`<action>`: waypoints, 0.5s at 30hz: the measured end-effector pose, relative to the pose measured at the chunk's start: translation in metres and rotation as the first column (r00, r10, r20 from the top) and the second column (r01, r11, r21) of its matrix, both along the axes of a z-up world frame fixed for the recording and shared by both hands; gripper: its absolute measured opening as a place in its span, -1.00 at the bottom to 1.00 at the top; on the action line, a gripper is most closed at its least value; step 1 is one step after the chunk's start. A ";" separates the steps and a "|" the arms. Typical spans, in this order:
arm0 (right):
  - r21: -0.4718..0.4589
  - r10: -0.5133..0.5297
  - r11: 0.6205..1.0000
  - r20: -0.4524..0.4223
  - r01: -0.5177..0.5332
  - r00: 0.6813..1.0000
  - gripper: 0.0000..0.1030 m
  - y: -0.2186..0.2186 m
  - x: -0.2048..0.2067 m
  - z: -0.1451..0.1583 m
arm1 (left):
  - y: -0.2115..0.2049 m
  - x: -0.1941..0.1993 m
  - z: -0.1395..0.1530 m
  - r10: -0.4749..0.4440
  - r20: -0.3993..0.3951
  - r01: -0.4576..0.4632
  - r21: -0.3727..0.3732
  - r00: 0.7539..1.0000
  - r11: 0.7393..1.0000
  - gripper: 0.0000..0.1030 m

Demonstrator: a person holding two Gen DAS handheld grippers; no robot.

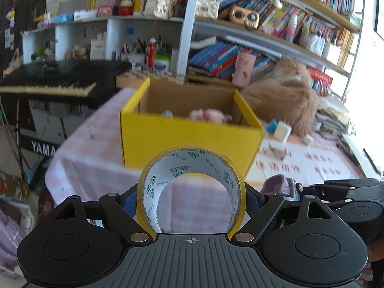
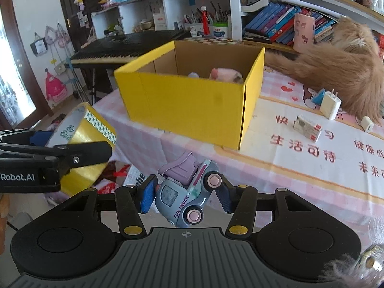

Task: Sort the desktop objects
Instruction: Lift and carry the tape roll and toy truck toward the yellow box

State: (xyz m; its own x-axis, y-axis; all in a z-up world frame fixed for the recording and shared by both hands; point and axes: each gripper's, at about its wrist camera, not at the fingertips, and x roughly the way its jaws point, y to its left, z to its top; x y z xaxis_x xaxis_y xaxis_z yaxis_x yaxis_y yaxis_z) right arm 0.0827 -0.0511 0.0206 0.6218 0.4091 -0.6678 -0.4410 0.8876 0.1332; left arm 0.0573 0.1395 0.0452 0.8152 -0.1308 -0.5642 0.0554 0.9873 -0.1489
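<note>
A tabletop [image 2: 300,175] covered by a pink checked cloth is seen in front of crowded bookshelves [image 2: 283,24] on the far side. A black keyboard [image 2: 124,45] is set at far left. A dark door [image 2: 72,7] is seen beyond it, and bright daylight is admitted from the left.

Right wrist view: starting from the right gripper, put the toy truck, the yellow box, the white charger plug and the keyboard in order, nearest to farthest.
1. Toy truck: clamped in the right gripper.
2. Yellow box: on the table straight ahead, past the truck.
3. White charger plug: on the cloth to the right, beside the box's far right corner.
4. Keyboard: off the table, behind the box to the left.
</note>
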 end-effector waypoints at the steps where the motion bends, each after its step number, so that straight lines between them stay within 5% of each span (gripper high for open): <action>1: 0.012 -0.002 1.000 0.008 0.002 1.000 -0.03 0.000 0.004 0.005 | 0.001 0.003 0.004 0.001 0.014 -0.001 0.003 1.000 1.000 0.64; 15: 0.092 0.027 0.995 0.216 -0.048 0.976 -0.03 -0.007 0.089 0.081 | -0.007 0.077 0.050 0.027 0.182 -0.035 0.038 0.983 0.999 0.64</action>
